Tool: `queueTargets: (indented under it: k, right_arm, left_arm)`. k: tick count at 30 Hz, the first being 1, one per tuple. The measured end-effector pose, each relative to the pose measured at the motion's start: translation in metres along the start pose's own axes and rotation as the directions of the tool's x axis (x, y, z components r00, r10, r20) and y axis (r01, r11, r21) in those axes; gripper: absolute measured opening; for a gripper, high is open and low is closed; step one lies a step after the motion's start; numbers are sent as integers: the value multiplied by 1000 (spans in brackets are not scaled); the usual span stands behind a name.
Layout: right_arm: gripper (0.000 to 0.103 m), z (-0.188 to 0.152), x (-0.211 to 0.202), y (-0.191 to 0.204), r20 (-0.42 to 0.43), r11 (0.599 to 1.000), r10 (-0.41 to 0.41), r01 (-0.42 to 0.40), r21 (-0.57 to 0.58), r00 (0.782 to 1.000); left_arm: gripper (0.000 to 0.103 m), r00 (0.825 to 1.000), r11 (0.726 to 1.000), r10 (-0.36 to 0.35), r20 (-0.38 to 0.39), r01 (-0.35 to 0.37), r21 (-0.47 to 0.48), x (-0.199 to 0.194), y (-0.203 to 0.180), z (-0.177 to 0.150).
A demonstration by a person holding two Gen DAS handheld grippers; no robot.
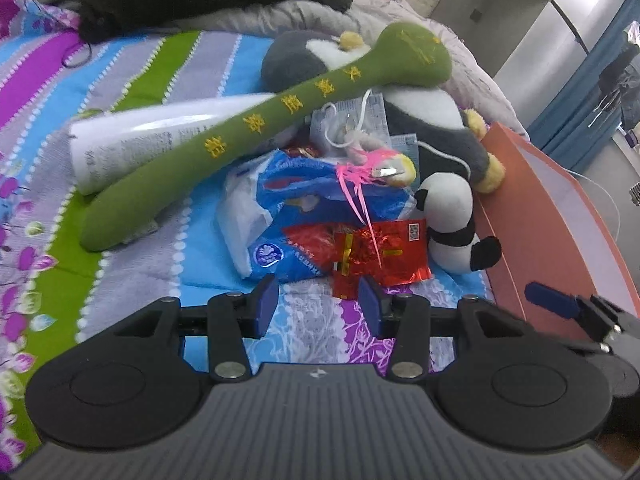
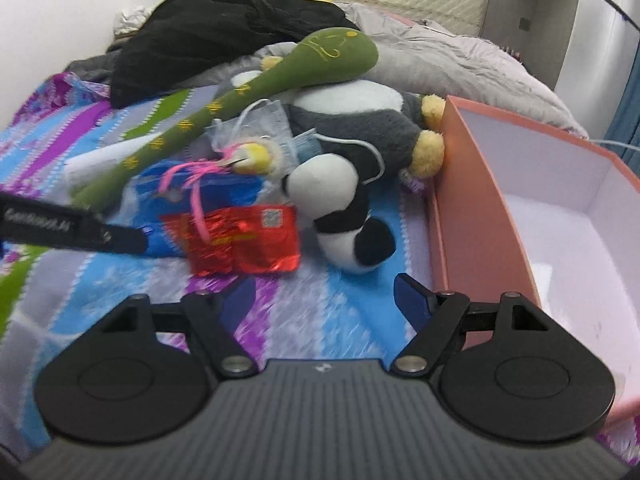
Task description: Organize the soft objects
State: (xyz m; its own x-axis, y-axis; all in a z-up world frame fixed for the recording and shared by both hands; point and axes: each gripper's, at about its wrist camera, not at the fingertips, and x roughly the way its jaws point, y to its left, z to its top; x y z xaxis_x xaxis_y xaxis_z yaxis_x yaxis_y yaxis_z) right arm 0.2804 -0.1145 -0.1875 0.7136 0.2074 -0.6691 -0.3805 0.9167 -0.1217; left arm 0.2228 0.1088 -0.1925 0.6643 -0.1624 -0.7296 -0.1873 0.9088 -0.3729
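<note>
A pile of soft things lies on the striped bedspread (image 1: 120,80). A long green plush stick (image 1: 280,108) (image 2: 240,92) lies across a grey and white penguin plush (image 1: 432,120) (image 2: 360,116). A small panda plush (image 1: 452,220) (image 2: 340,208) lies beside a red foil packet (image 1: 380,252) (image 2: 244,240) and a blue and white plastic bag (image 1: 280,216) (image 2: 224,188). My left gripper (image 1: 318,304) is open and empty, just short of the red packet. My right gripper (image 2: 326,300) is open and empty, just short of the panda.
An open pink box (image 2: 472,184) (image 1: 560,220) with a white inside stands on the right, against the toys. A white tube (image 1: 152,140) lies under the green stick. A black garment (image 2: 208,32) and a grey quilt (image 2: 460,60) lie at the bed's far end.
</note>
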Motion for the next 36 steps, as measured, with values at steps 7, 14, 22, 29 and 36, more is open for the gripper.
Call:
queueTargets:
  k: [7, 14, 22, 29, 36]
  right_arm:
    - [75, 18, 24, -7, 39, 998, -27, 29, -62, 999]
    - [75, 26, 47, -6, 17, 991, -10, 12, -133, 1000]
    - [72, 20, 74, -9, -45, 992, 12, -18, -122, 999]
    - [59, 18, 80, -8, -54, 993, -3, -3, -116, 999]
    - [55, 18, 68, -7, -49, 992, -5, -1, -123, 999]
  left_arm:
    - [50, 999, 999, -43, -32, 42, -12, 30, -3, 5]
    - [50, 996, 997, -77, -44, 77, -19, 50, -4, 8]
    - [50, 993, 994, -105, -44, 106, 8, 62, -11, 11]
    - [47, 993, 994, -113, -37, 113, -7, 66, -11, 11]
    - [37, 995, 996, -90, -33, 90, -12, 57, -13, 8]
